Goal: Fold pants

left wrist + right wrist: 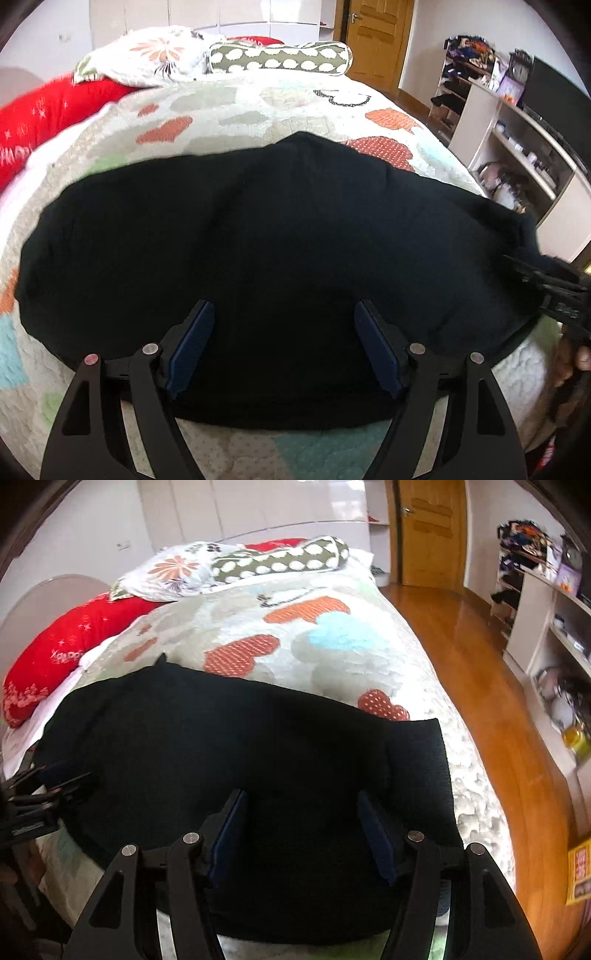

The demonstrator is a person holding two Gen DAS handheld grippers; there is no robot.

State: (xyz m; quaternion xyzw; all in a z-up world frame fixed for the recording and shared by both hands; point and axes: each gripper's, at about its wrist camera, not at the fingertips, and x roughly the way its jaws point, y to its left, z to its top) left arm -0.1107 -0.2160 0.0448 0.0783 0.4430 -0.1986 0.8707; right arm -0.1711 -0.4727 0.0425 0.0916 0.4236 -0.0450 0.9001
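Observation:
Black pants (258,229) lie spread flat across the near part of a bed, on a quilt (229,107) with heart patches. My left gripper (284,306) hovers over their near edge, open, with only flat cloth under the blue pads (192,347). My right gripper (301,795) is open too, over the right end of the pants (221,746), where a ribbed band (421,768) lies. Each gripper shows at the rim of the other's view: the right gripper (524,269) at the pants' right end, the left gripper (55,779) at their left end.
A red cushion (62,646), a flowered pillow (173,570) and a spotted bolster (280,561) lie at the head of the bed. To the right run a wooden floor (480,686), a shelf unit (546,635) full of things and a wooden door (428,531).

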